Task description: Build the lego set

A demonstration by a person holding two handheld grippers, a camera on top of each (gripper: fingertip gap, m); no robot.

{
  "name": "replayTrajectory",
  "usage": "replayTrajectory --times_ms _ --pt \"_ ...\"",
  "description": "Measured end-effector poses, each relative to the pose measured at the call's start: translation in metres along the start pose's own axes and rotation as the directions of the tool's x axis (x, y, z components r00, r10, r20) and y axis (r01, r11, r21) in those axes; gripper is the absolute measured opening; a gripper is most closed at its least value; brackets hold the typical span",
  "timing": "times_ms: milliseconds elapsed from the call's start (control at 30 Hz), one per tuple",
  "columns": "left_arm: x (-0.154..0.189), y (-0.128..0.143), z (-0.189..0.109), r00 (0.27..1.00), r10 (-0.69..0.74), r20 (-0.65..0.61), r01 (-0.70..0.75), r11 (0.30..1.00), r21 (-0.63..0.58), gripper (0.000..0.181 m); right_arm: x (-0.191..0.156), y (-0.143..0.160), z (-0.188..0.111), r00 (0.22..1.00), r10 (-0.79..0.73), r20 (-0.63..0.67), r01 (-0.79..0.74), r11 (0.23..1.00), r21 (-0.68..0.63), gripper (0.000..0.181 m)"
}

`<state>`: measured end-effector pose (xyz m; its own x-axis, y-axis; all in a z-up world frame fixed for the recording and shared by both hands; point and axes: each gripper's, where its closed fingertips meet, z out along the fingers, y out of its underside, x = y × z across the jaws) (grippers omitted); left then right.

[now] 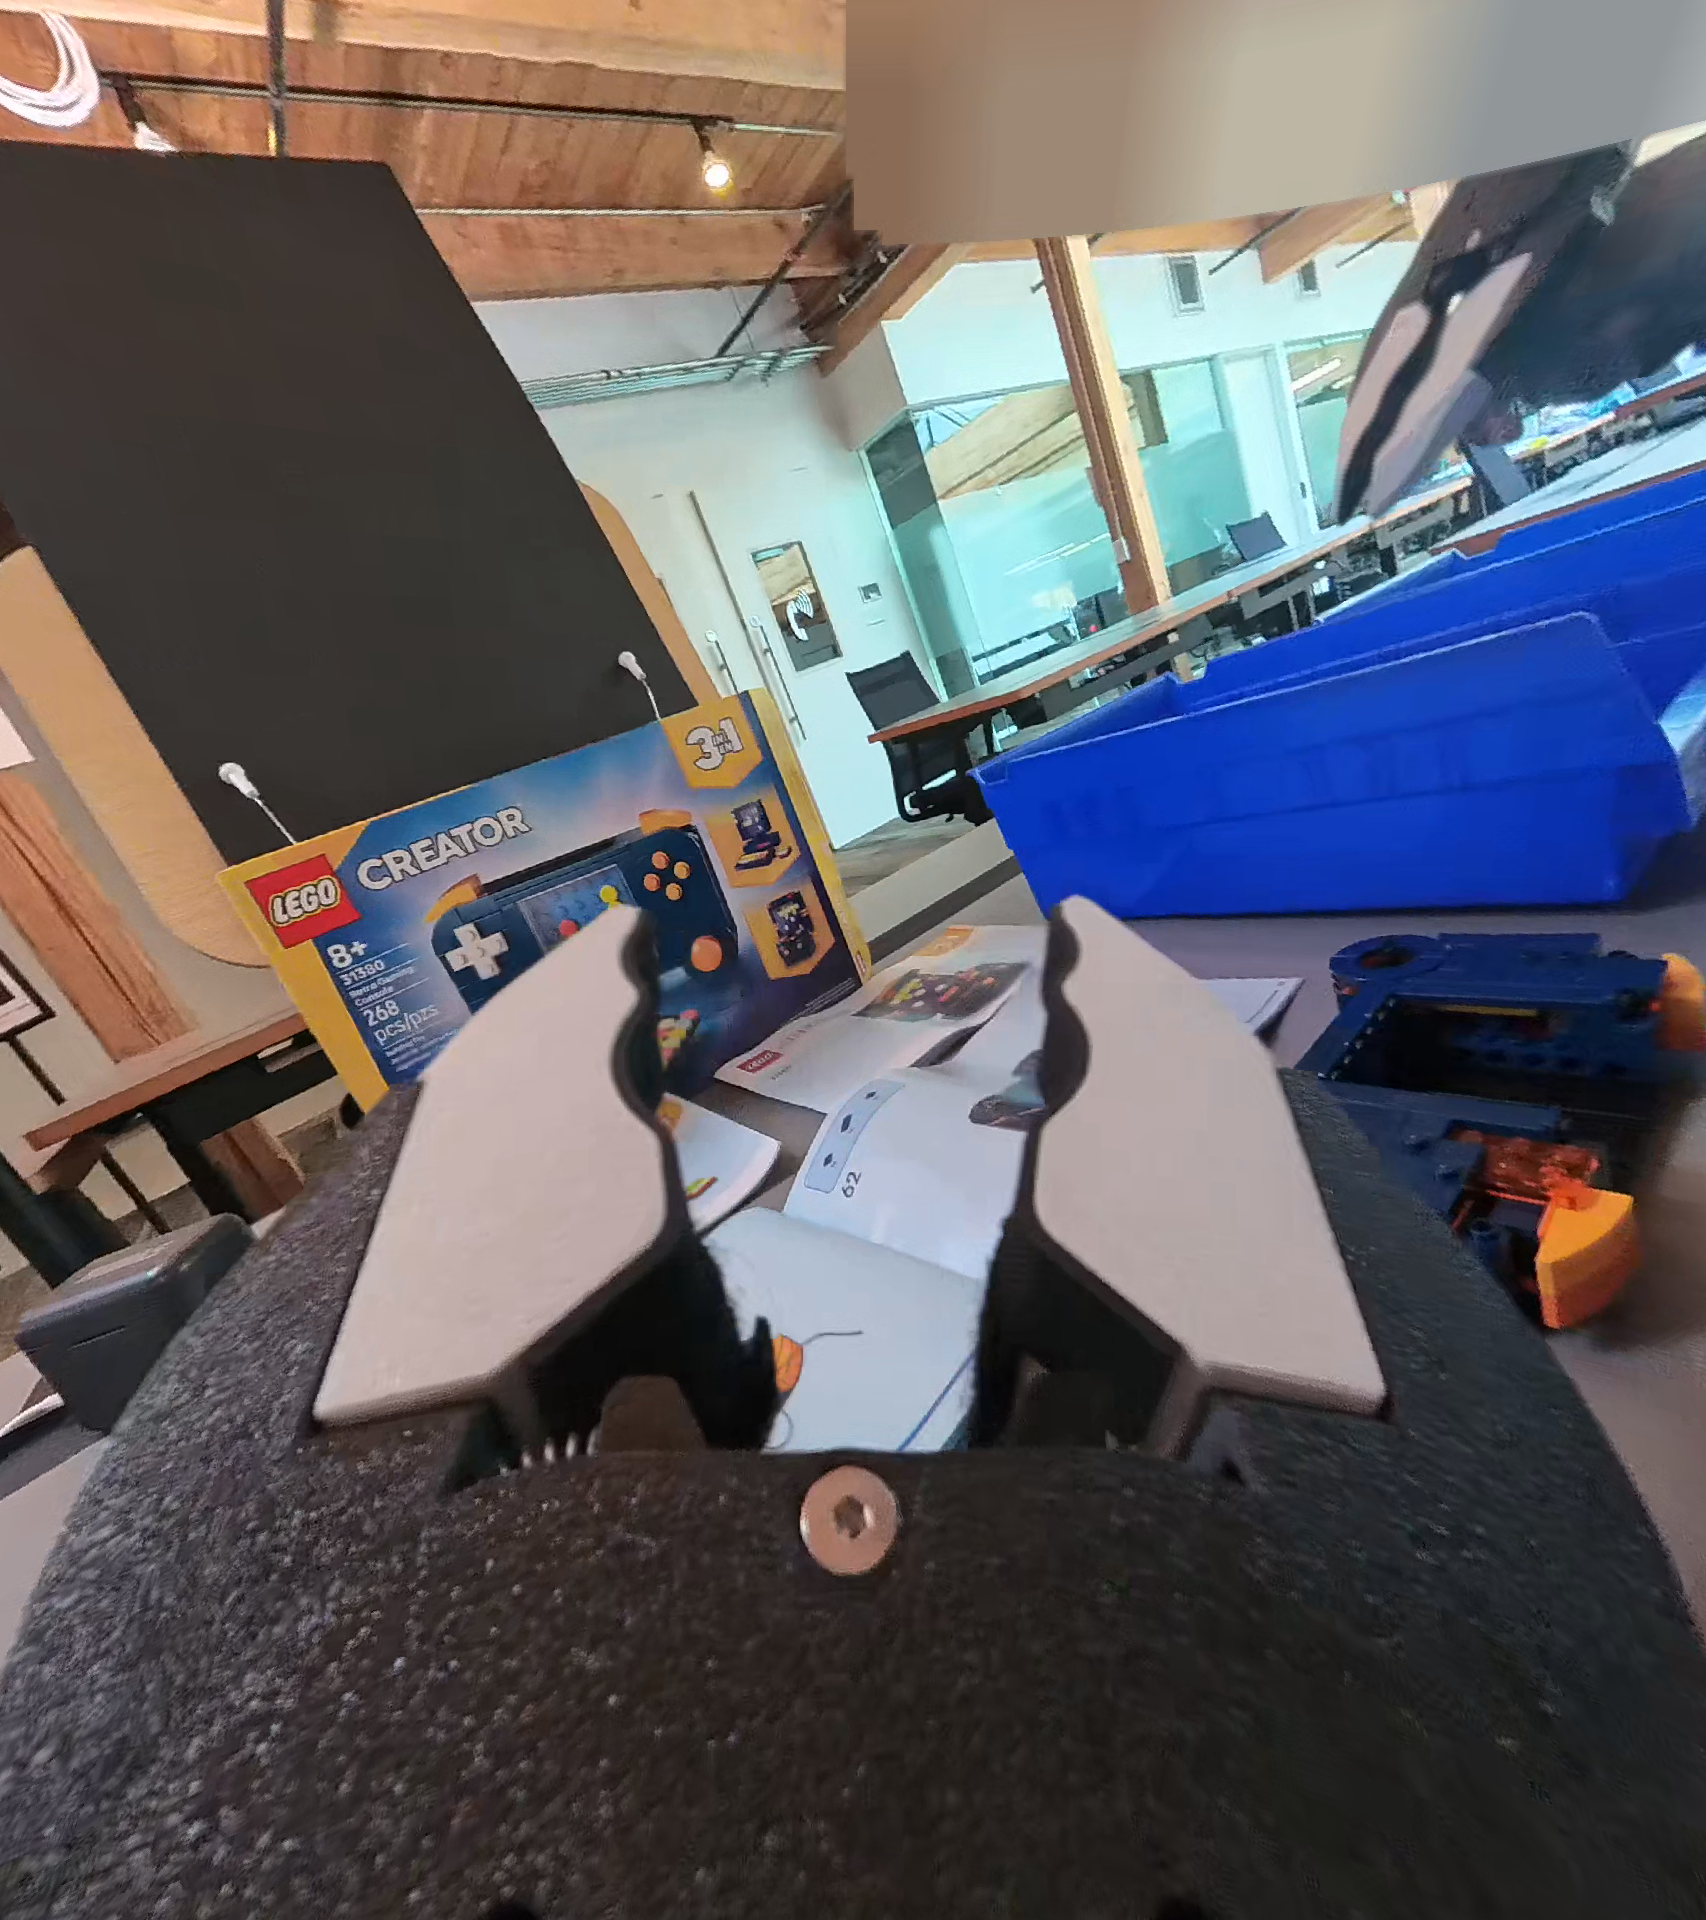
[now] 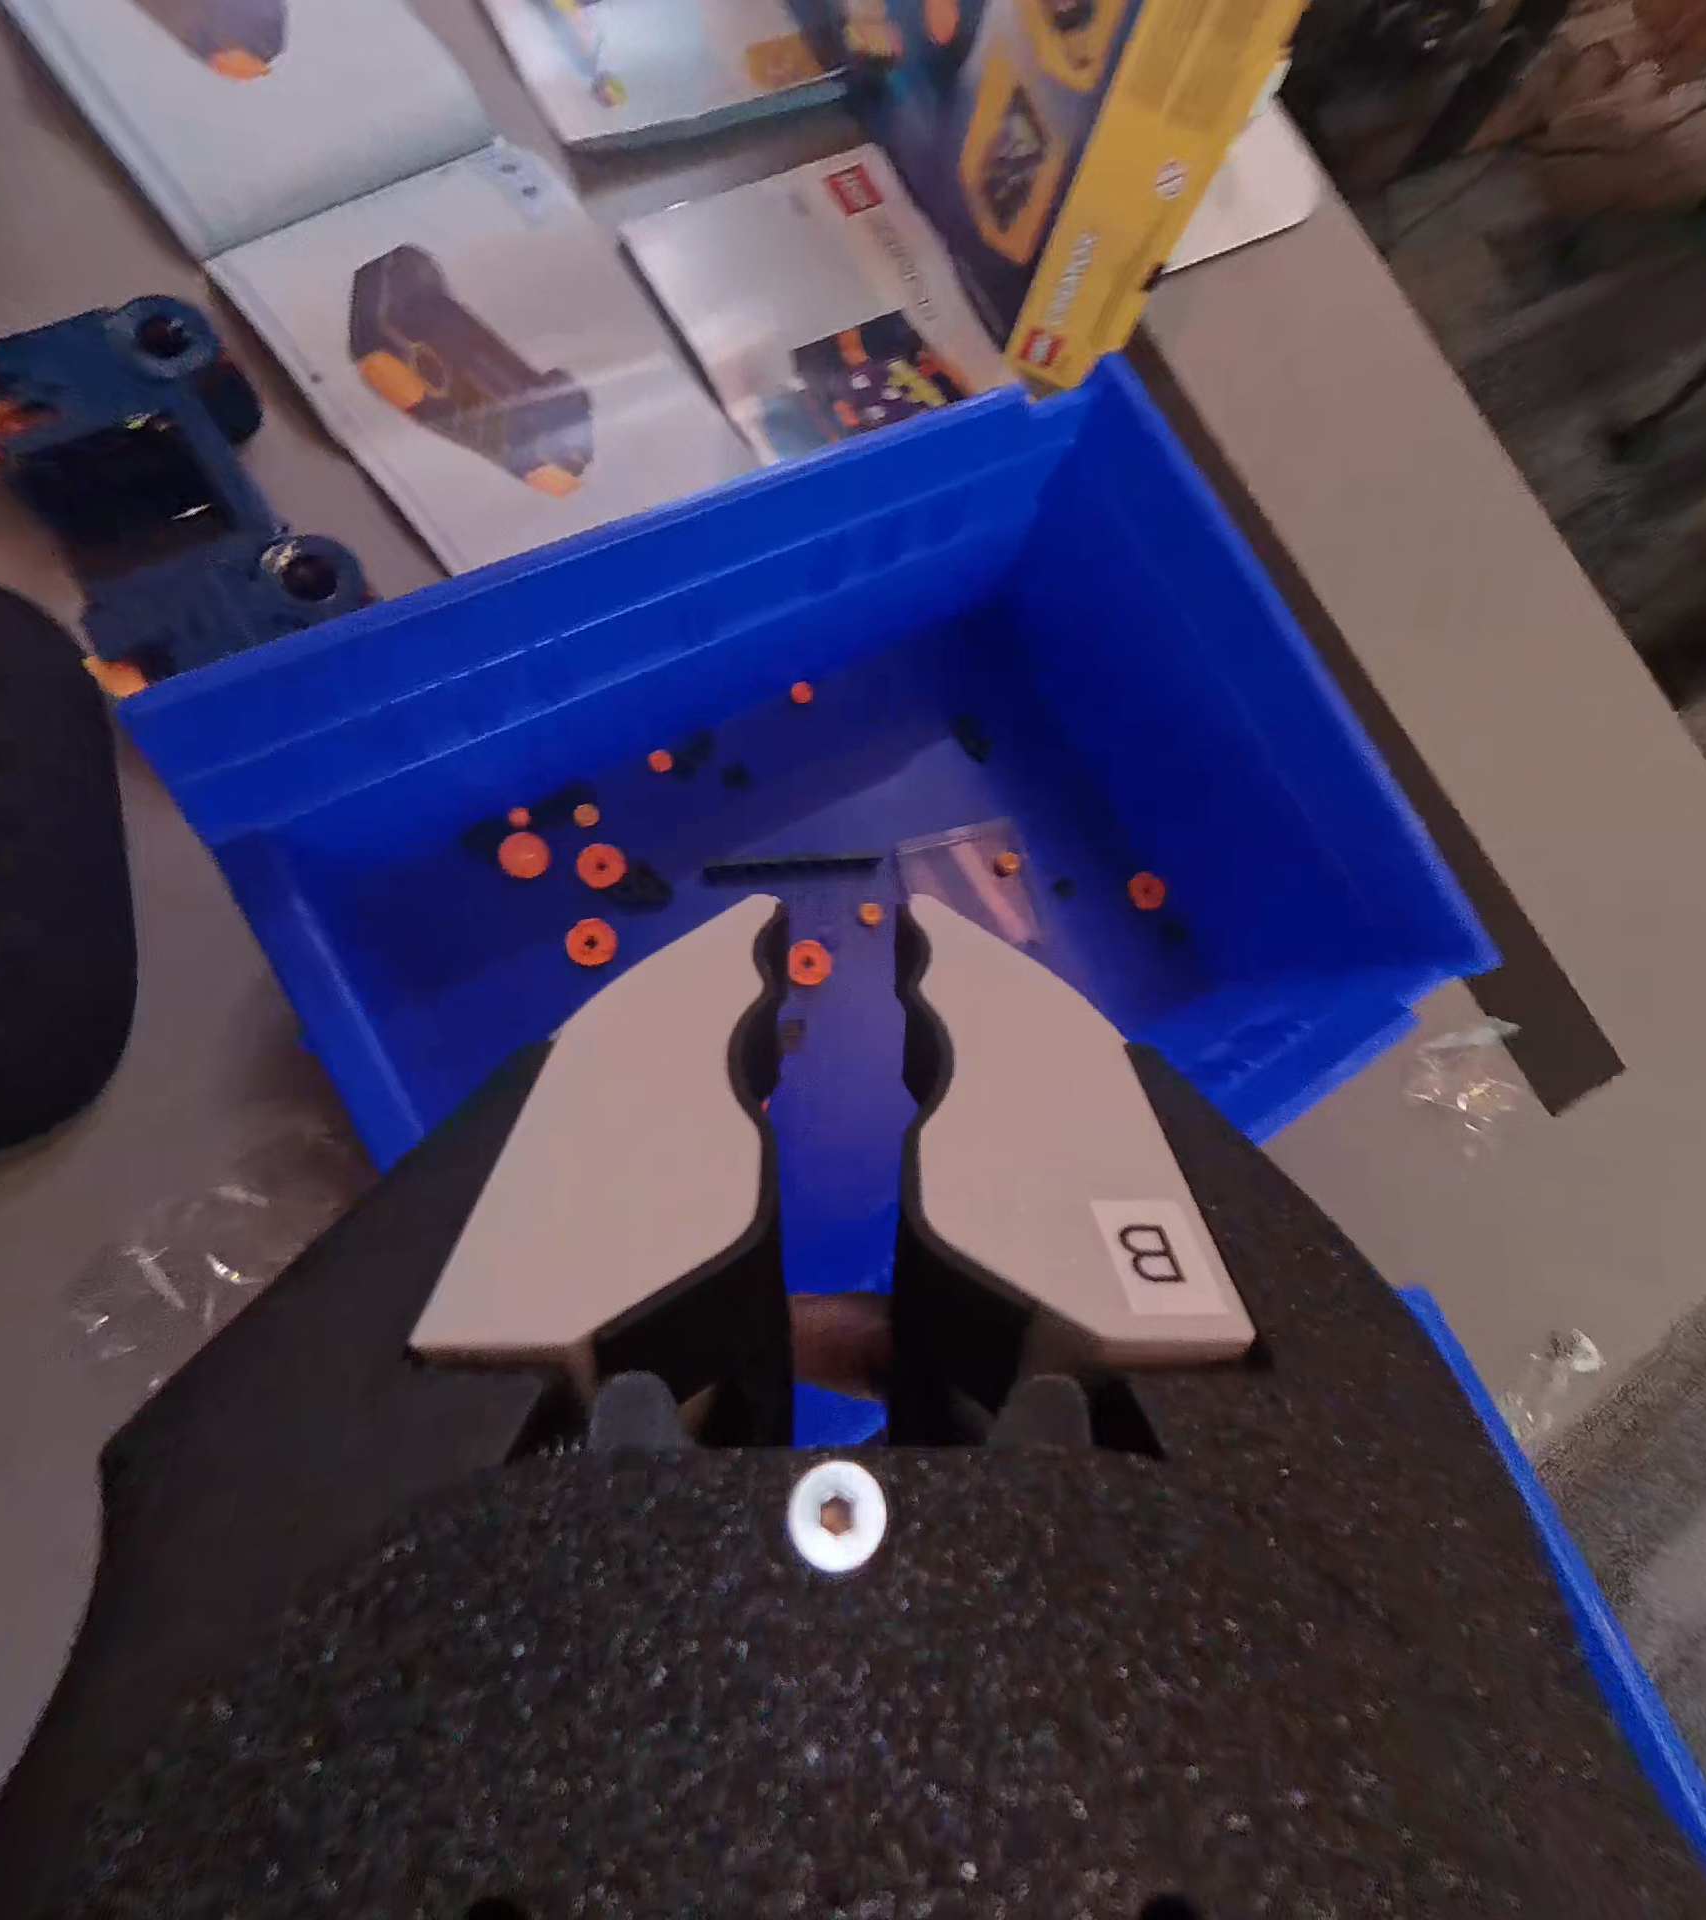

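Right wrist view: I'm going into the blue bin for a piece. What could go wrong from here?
1. The orange round pieces are tiny and scattered among dark ones, so the right tongs, open above the blue bin, may pinch the wrong piece or slip off.
2. The view is blurred; a fast descent could jam a tip against the bin floor.
3. The clear bag inside could get snagged.

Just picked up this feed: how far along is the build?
Partly done: a dark blue and orange model sits on the table beside the open booklet. In hand: nothing; the right gripper hangs open over the blue bin, the left gripper open too. Left: loose orange pieces remain in the bin.
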<state>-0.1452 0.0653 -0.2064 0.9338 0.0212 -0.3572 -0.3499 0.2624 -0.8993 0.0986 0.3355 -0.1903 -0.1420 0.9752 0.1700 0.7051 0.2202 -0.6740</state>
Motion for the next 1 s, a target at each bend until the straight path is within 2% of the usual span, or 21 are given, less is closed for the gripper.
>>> replayTrajectory --times_ms 133,267,300,400,467,567,600,667,800,1000 --pt "-0.008 0.0 0.002 0.998 -0.031 0.049 0.03 0.999 0.011 0.102 -0.014 0.008 0.016 0.997 -0.08 0.019 0.081 0.995 -0.062 0.046" --pt "-0.012 0.001 0.002 0.997 -0.032 0.076 0.031 0.999 0.009 0.115 -0.027 0.01 0.027 0.996 -0.06 0.07 0.066 0.994 -0.087 0.05" --pt "-0.012 0.002 0.002 0.997 -0.03 0.073 0.029 1.0 0.003 0.116 -0.031 0.007 0.031 0.996 -0.042 0.078 0.049 0.996 -0.08 0.047" --pt "-0.007 0.003 0.004 0.999 -0.027 0.046 0.027 1.0 -0.002 0.116 -0.063 -0.009 0.052 0.985 0.034 0.168 -0.028 0.999 -0.041 0.017" --pt "-0.004 0.003 0.005 0.999 -0.023 0.027 0.023 1.0 -0.003 0.116 -0.08 -0.004 0.076 0.979 0.026 0.203 -0.008 0.996 -0.088 0.008" --pt "-0.001 0.002 0.004 0.999 -0.035 0.007 0.035 0.999 0.006 0.115 -0.084 0.021 0.115 0.981 0.012 0.193 0.033 0.973 -0.23 0.009" --pt "-0.001 0.002 0.004 0.999 -0.046 0.003 0.046 0.999 0.012 0.115 -0.086 0.027 0.123 0.977 0.002 0.213 0.054 0.964 -0.259 0.01" --pt "-0.003 0.001 0.003 0.998 -0.07 0.003 0.07 0.997 0.026 0.115 -0.077 0.031 0.134 0.984 -0.042 0.172 0.087 0.961 -0.263 0.01" --pt "-0.008 -0.001 0.001 0.994 -0.112 0.013 0.111 0.993 0.047 0.114 -0.085 0.026 0.139 0.969 -0.057 0.242 0.108 0.973 -0.202 0.013" --pt "-0.007 0.002 0.001 0.993 -0.12 0.01 0.119 0.992 0.035 0.114 -0.098 0.041 0.138 0.944 -0.082 0.319 0.166 0.954 -0.249 0.027"
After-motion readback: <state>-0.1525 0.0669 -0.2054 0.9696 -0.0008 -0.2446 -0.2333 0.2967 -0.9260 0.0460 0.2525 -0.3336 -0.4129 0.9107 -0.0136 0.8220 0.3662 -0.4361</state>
